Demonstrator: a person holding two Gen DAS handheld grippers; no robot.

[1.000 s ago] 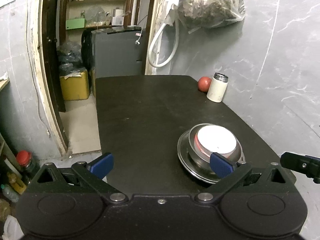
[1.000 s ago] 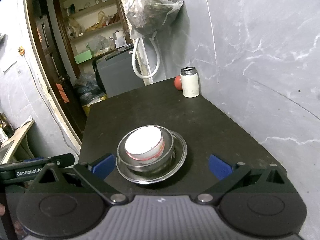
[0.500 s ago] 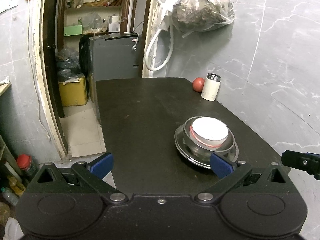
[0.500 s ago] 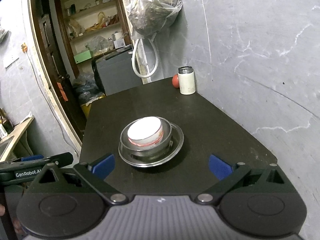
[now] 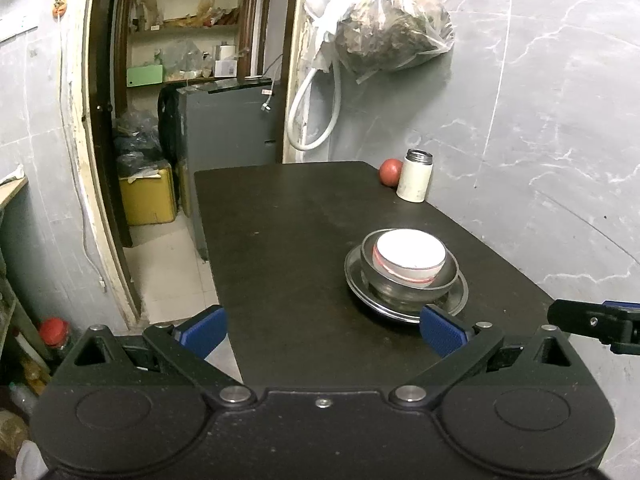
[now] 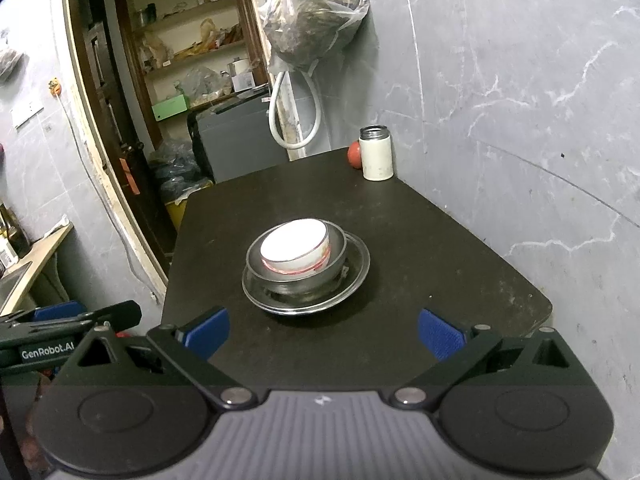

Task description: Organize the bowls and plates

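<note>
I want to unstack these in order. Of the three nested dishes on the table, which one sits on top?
The white bowl with the red band. It sits inside the steel bowl, which rests on the steel plate at the bottom.

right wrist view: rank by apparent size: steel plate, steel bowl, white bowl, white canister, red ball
1. steel plate
2. steel bowl
3. white bowl
4. white canister, farther from the camera, so its true size against the bowls is unsure
5. red ball, partly hidden behind the canister

grey marbled wall (image 5: pixel 540 128) behind a dark table (image 5: pixel 288 240); open doorway (image 5: pixel 192 80) shows cluttered shelves (image 6: pixel 192 56), tiled floor (image 5: pixel 168 272).
</note>
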